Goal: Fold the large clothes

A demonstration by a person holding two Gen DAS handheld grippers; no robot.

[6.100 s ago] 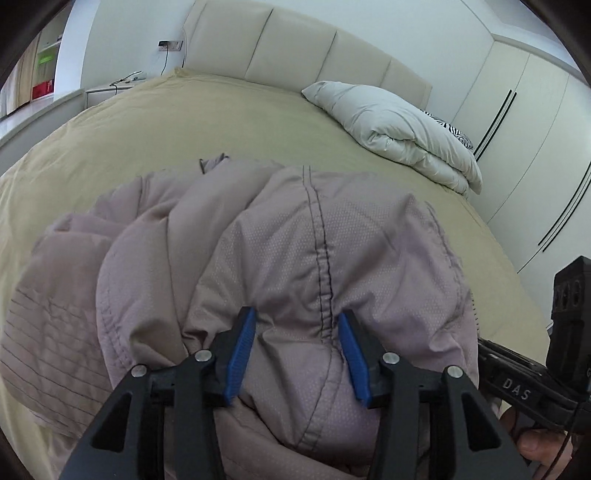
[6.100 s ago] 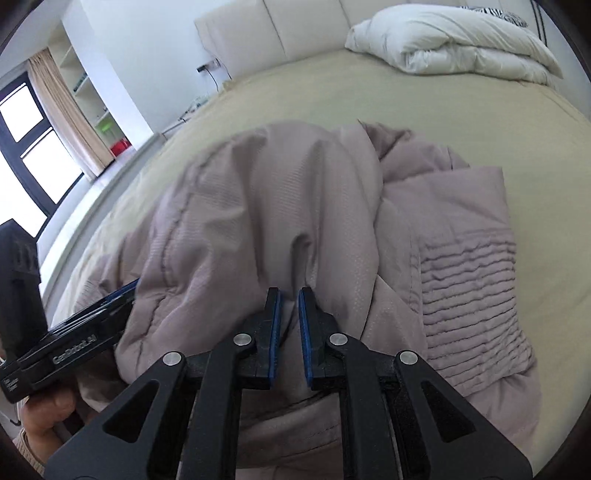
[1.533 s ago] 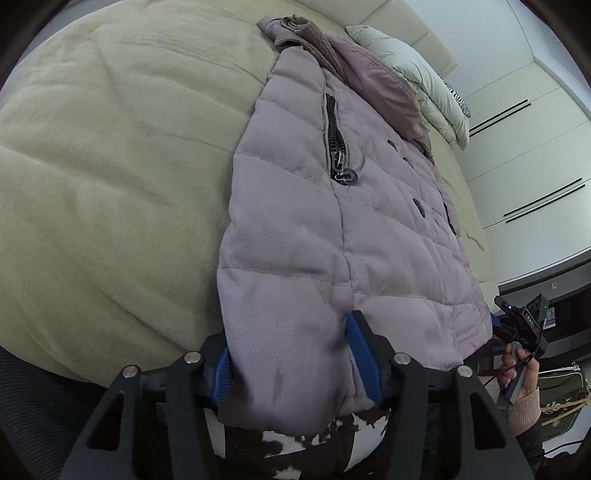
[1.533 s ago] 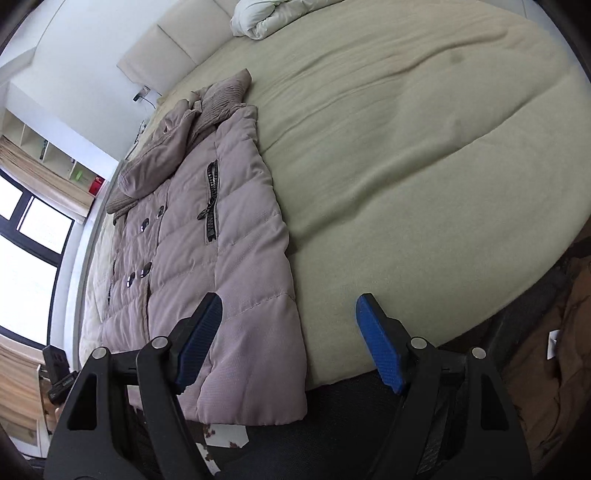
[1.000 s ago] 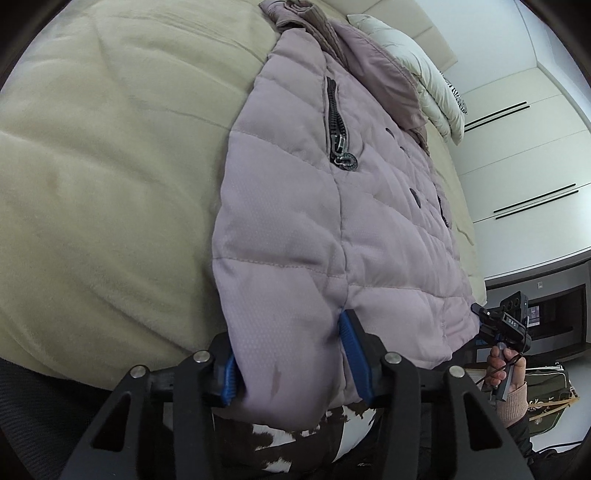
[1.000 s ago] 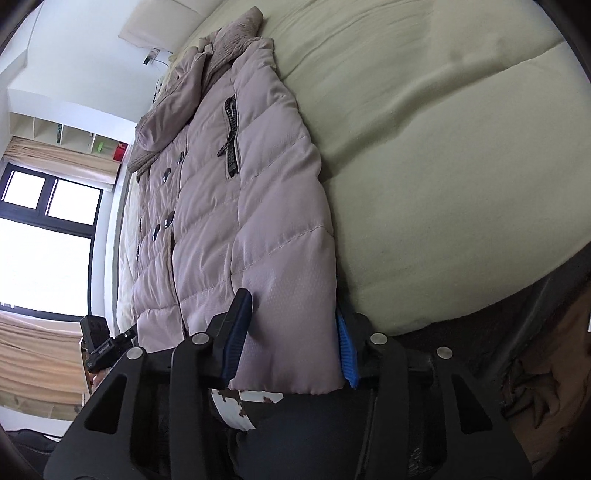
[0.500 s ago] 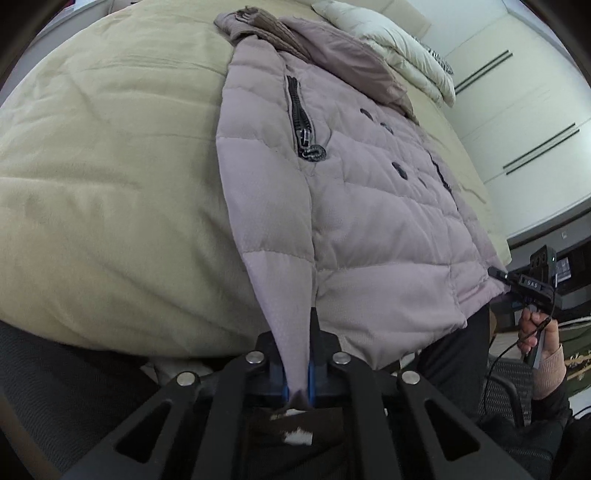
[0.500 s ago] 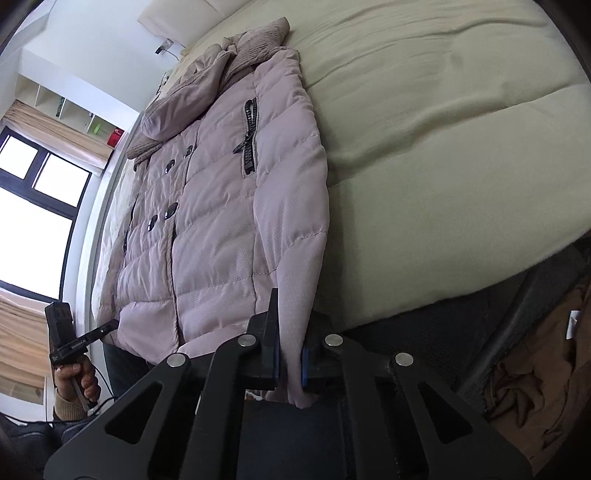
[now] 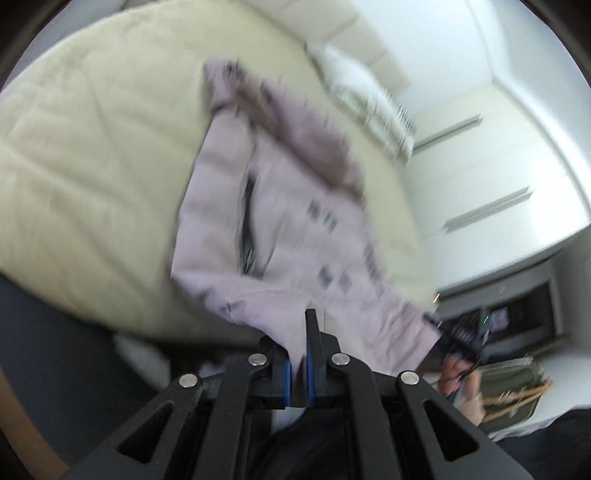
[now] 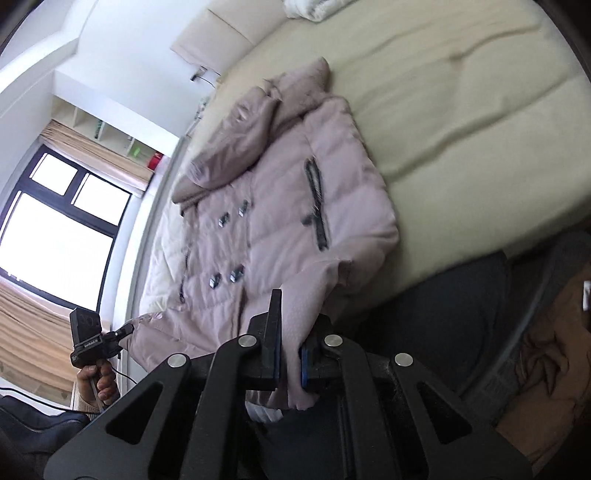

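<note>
Left fingers: the left gripper is clenched on the bottom hem of the jacket; the blue pads stand nearly together with a thin fold of mauve cloth pinched between them.
Right fingers: the right gripper is clamped on the opposite bottom corner of the jacket; a thicker wad of hem fills the gap between its pads and hangs below them.
Jacket: a mauve quilted puffer lying front-up on the bed, collar and hood toward the headboard, hem at the foot edge and drawn off the mattress toward both grippers.
Jacket details: two rows of dark buttons down the front and a dark pocket zip near the right gripper's side; the left wrist view is motion-blurred, so its details smear.
Bed: covered by a pale yellow-green blanket, with a white folded duvet near the head.
Other gripper in view: each camera sees the far gripper held in a hand at the jacket's other hem corner.
Room: window with tan curtains on the left gripper's side, white wardrobe doors on the right gripper's side.
</note>
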